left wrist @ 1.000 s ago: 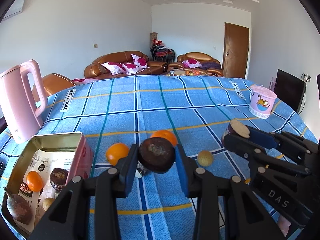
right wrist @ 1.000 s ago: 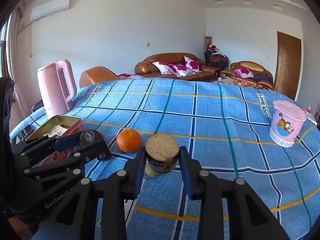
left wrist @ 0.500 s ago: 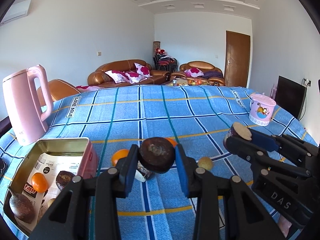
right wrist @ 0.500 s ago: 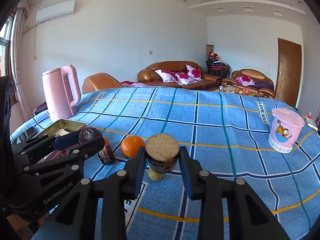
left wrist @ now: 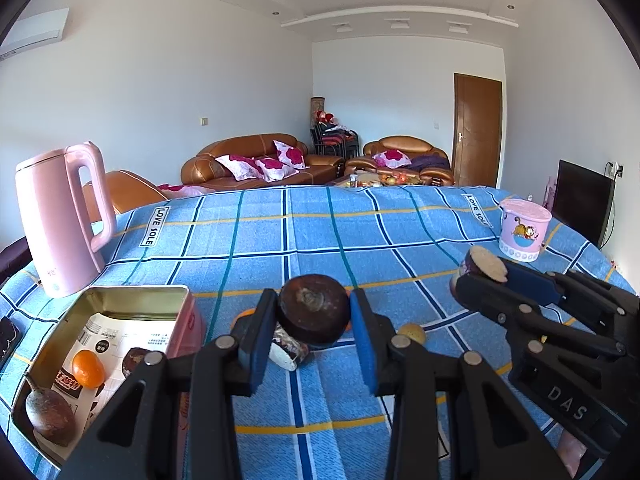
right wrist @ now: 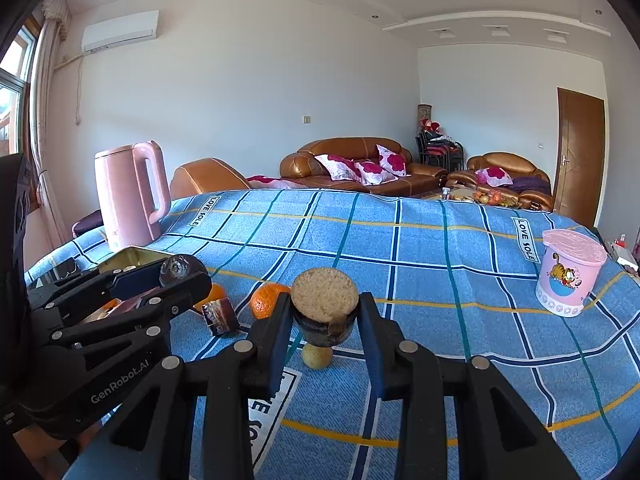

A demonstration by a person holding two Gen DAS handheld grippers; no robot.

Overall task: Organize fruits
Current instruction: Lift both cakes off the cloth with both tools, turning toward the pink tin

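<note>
The left gripper (left wrist: 314, 320) is clamped on a dark brown round fruit (left wrist: 313, 314), held clear above the surface (left wrist: 360, 224), which is covered by a blue checked cloth. The right gripper (right wrist: 325, 320) is clamped on a dark fruit half (right wrist: 325, 308), its pale cut face turned toward the camera. Both grippers sit side by side – each shows in the other's view, the right one at the right edge of the left wrist view.

To the left stands an open metal tin (left wrist: 120, 300) holding an orange (left wrist: 88, 368), a dark reddish fruit (left wrist: 50, 410) and another dark piece (left wrist: 134, 360) on printed paper. On the cloth beyond the grippers lie an orange (right wrist: 266, 300), a small yellowish fruit (right wrist: 317, 356) and a cut dark piece (right wrist: 220, 316).

A pink kettle (left wrist: 64, 220) stands behind the tin, and a pink lidded tub (right wrist: 568, 276) sits well apart, far right.
</note>
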